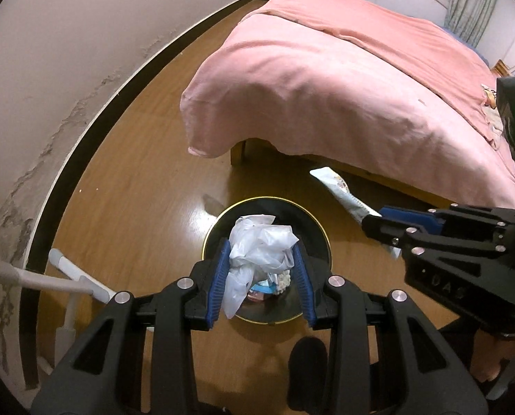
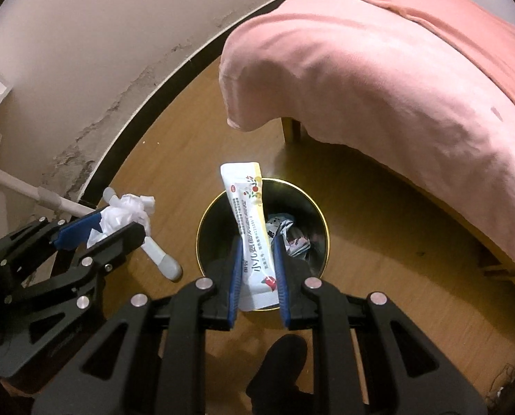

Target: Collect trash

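Left gripper [image 1: 261,276]: nearest the left camera, at 6 o'clock in its view; blue pads clamped on a crumpled white plastic bag [image 1: 260,242], held directly above the bin.
Right gripper [image 2: 257,276]: at 6 o'clock in the right view, jaws nearly together and pinching a long white sachet [image 2: 248,228] by its lower end, the free end pointing to 12 o'clock over the bin's far rim.
Trash bin [image 2: 209,214]: round, black with a gold rim, on the wooden floor [image 1: 126,190] just under both loads; wrappers and packets already lie inside.
Bed [image 1: 326,79]: pink cover, from 12 to 3 o'clock of the bin; one wooden leg stands just beyond it.
White rack leg [image 2: 160,259]: at 9 o'clock of the bin, near the wall [image 1: 67,52] with flaking paint.
Risk, bag: light and springy, so it may catch on a pad or drift past the rim when let go; a piece hangs low along the left pad.
Risk, sachet: its top juts beyond the far rim, so a release at this tilt could tip it onto the floor towards the bed.
Risk, crowding: both grippers sit close over one small opening and could knock each other.
Writing: Chinese print in green down the sachet, starting with 小儿, plus fruit pictures and a red mark; the rest is too blurred. "DAS" is moulded on the right gripper's body.
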The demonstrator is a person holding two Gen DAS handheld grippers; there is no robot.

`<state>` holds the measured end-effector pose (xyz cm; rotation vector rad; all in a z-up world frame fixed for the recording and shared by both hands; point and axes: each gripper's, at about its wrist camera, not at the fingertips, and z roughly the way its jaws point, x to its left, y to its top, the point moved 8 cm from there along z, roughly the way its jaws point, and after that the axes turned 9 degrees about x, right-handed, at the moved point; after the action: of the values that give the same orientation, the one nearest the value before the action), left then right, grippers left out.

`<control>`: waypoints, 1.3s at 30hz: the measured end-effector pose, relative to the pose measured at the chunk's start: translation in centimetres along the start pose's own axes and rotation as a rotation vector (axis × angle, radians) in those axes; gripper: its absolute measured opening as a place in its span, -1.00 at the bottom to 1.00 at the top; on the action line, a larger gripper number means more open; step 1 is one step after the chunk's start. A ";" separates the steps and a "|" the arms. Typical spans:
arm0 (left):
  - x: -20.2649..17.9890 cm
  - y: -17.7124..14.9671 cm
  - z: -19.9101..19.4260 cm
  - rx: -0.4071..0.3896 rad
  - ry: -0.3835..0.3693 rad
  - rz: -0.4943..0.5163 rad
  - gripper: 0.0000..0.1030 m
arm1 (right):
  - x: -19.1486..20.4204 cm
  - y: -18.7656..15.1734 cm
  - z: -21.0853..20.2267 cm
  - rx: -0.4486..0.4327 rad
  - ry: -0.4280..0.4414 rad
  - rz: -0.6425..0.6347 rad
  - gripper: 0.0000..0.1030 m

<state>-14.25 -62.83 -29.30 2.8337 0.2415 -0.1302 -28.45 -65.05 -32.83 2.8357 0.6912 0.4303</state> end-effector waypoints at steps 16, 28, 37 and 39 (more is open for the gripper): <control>0.4 0.3 -1.9 -0.047 -0.004 -0.001 0.27 | -1.0 1.0 -3.3 -0.080 -0.006 0.043 0.12; 6.3 -4.0 -22.1 -0.323 0.169 -0.125 0.86 | 9.5 1.1 -18.3 -0.352 -0.014 -0.172 0.61; 22.7 -19.6 -35.2 -0.391 0.456 -0.545 0.86 | 33.1 -3.9 -21.2 -0.385 0.187 -0.562 0.64; 25.6 -24.1 -37.5 -0.398 0.515 -0.639 0.86 | 37.4 -5.4 -20.8 -0.376 0.218 -0.630 0.64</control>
<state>9.03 -25.10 -3.25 2.2482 1.1347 0.4677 -5.64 -40.19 -5.89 2.0956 1.3215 0.6682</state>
